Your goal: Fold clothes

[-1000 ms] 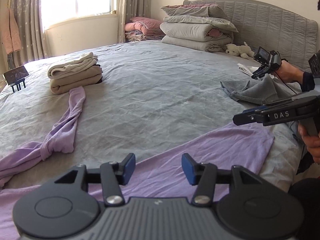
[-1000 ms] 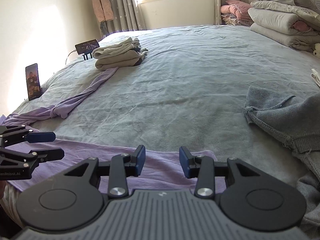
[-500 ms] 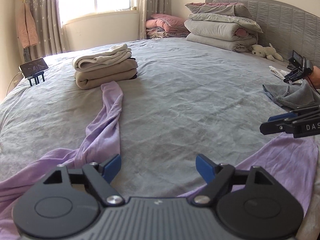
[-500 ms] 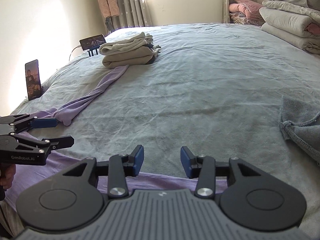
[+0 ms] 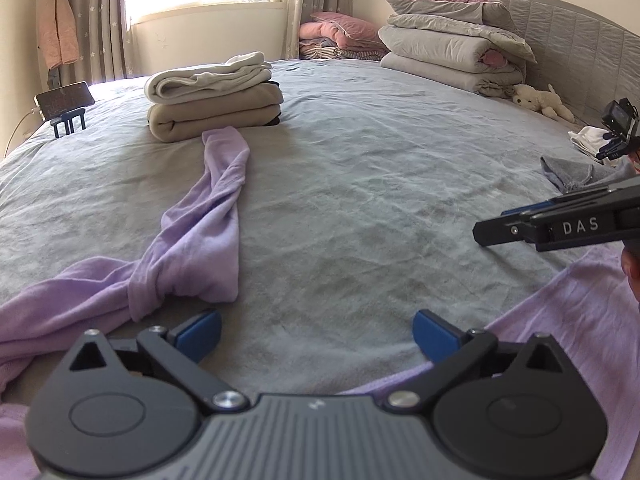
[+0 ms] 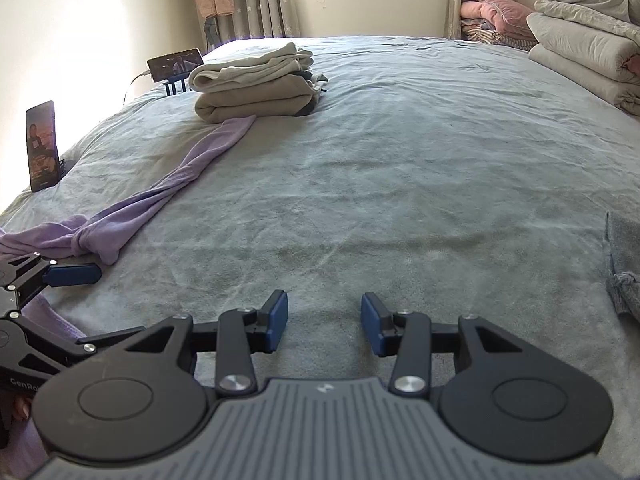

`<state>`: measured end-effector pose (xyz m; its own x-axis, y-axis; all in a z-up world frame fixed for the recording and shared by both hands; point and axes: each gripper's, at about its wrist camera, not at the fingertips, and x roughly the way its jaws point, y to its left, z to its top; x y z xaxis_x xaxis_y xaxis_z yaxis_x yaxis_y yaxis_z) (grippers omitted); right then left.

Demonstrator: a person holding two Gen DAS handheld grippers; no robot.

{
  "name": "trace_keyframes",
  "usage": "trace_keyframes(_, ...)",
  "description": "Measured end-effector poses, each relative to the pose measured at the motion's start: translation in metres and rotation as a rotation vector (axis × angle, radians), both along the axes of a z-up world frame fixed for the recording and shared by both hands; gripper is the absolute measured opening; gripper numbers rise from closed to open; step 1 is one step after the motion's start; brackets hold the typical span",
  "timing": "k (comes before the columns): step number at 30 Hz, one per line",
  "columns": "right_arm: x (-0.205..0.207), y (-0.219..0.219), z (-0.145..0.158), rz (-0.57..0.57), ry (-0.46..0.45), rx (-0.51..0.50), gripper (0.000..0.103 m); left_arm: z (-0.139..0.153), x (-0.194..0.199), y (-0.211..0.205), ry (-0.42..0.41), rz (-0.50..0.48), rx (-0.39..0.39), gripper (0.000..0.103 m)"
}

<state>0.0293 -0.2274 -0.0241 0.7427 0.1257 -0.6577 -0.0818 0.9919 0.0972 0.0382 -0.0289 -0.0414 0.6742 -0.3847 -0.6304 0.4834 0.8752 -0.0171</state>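
A lilac garment lies on the grey bed, its twisted sleeve reaching toward a stack of folded beige clothes. It also shows in the right wrist view, as does the stack. My left gripper is wide open and empty, low over the near edge of the garment. My right gripper is open and empty over bare bedspread; it shows from the side in the left wrist view. The left gripper's fingers show at the left of the right wrist view.
A grey garment and white cloth lie at the right. Folded quilts and a plush toy sit by the headboard. Two phones on stands stand at the bed's left side.
My left gripper's jaws have opened much wider and it has swung left toward the twisted sleeve. My right gripper has moved left and forward, off the lilac cloth onto bare bedspread.
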Motion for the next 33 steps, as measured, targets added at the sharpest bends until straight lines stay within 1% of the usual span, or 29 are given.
trace_keyframes(4, 0.01, 0.012, -0.001, 0.009, -0.01, -0.025, 0.045, -0.002, -0.002, 0.0, -0.017, -0.001, 0.005, 0.103)
trace_keyframes(9, 0.017, 0.019, -0.006, 0.002, -0.014, -0.05, 0.046, -0.003, -0.001, 0.001, -0.009, 0.001, 0.0, 0.103)
trace_keyframes(14, 0.019, 0.021, -0.01, -0.004, -0.021, -0.063, 0.053, -0.002, -0.001, 0.001, -0.007, 0.001, 0.002, 0.103)
trace_keyframes(17, 0.022, 0.024, -0.01, -0.019, -0.023, -0.067, 0.053, -0.002, -0.001, 0.0, -0.007, 0.001, 0.003, 0.103)
trace_keyframes(18, 0.023, 0.022, -0.009, -0.063, -0.029, -0.056, 0.053, -0.002, -0.001, 0.001, -0.007, 0.001, 0.002, 0.103)
trace_keyframes(21, 0.03, 0.007, -0.009, -0.269, -0.047, -0.001, 0.053, -0.003, -0.001, 0.001, -0.007, 0.001, 0.001, 0.103)
trace_keyframes(23, 0.035, -0.001, -0.012, -0.351, -0.052, 0.014, 0.053, -0.002, -0.001, 0.001, -0.007, 0.001, 0.001, 0.103)
trace_keyframes(25, 0.037, 0.001, -0.014, -0.387, -0.061, -0.01, 0.053, -0.002, -0.001, 0.001, -0.007, 0.001, 0.001, 0.103)
trace_keyframes(26, 0.039, 0.005, -0.015, -0.394, -0.064, -0.042, 0.054, -0.002, -0.001, 0.001, -0.007, 0.001, 0.001, 0.103)
trace_keyframes(29, 0.044, 0.017, -0.019, -0.404, -0.071, -0.124, 0.057, -0.002, -0.001, 0.001, -0.007, 0.001, 0.002, 0.103)
trace_keyframes(33, 0.05, 0.026, -0.023, -0.411, -0.067, -0.195, 0.06, -0.003, -0.001, 0.001, -0.007, 0.001, 0.003, 0.103)
